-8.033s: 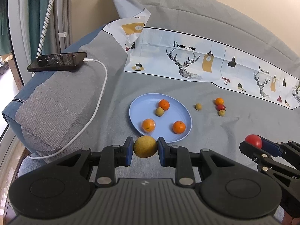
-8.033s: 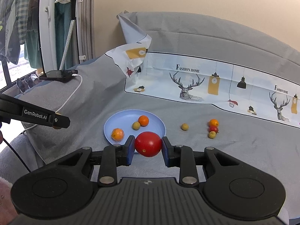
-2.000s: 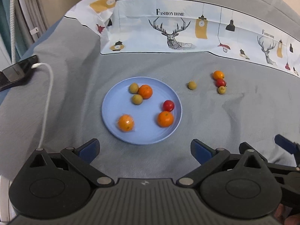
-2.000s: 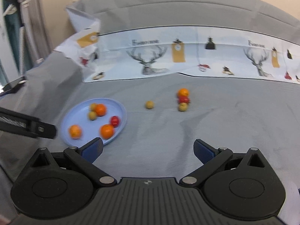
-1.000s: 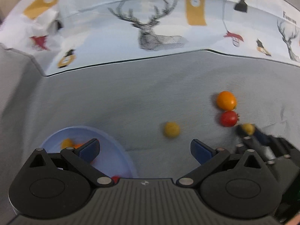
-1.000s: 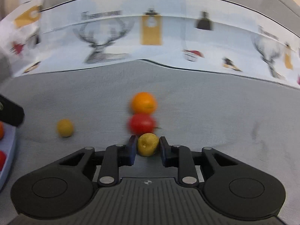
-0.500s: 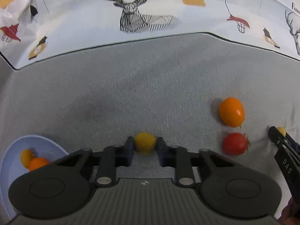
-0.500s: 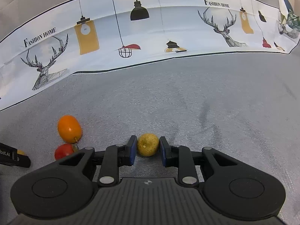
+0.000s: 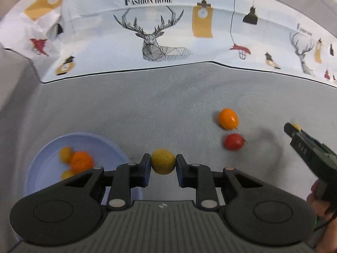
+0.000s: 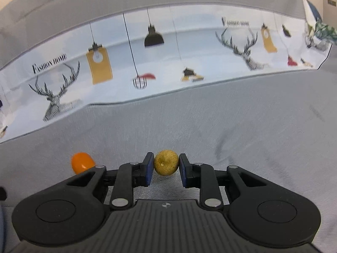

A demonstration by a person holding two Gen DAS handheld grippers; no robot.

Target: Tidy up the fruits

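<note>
The blue plate (image 9: 38, 181) sat at eight o'clock, collecting fruit. Each tool was clamped on a yellow fruit for carrying there: left gripper (image 9: 163, 165), right gripper (image 10: 166, 166). An orange fruit (image 9: 228, 119) and red tomato (image 9: 233, 141) waited at two o'clock.

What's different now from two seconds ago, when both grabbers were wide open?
Both have grabbed fruit. The left gripper closed on the lone yellow fruit, and the right gripper closed on the small yellow fruit that lay below the tomato. The tomato and the orange fruit stay on the grey cover, and the blue plate keeps its fruit.
</note>
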